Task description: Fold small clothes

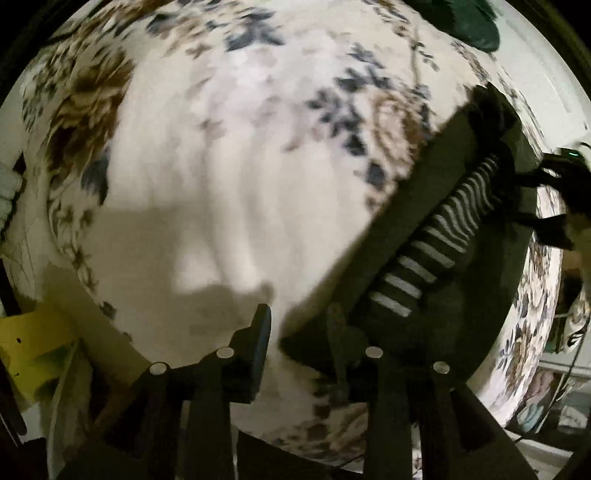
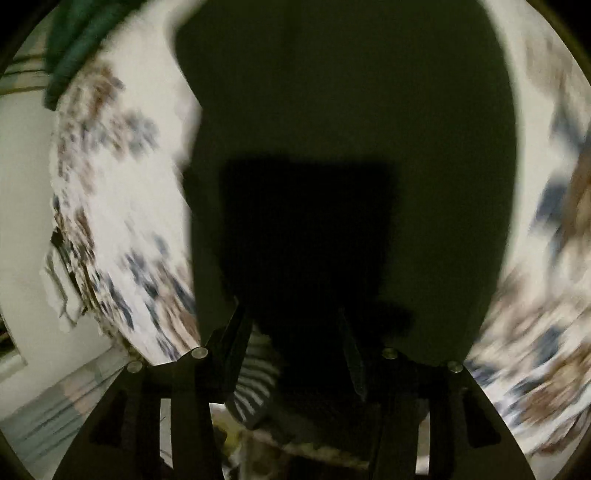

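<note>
On floral bedsheet (image 1: 221,184), dark garment (image 1: 424,206) with striped trim lies at 3 o'clock; my left gripper (image 1: 299,328) and right gripper (image 2: 291,332) hang released, nothing between pads, apparently letting fold settle.

A bed with a white floral cover (image 1: 221,155) carries a dark garment with a striped band (image 1: 436,236); green cloth (image 1: 461,22) lies at its far edge.

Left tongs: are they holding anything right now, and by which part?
Nothing is held. The left tongs stand open over the floral bedsheet, at the edge of the dark garment with its striped band.
</note>
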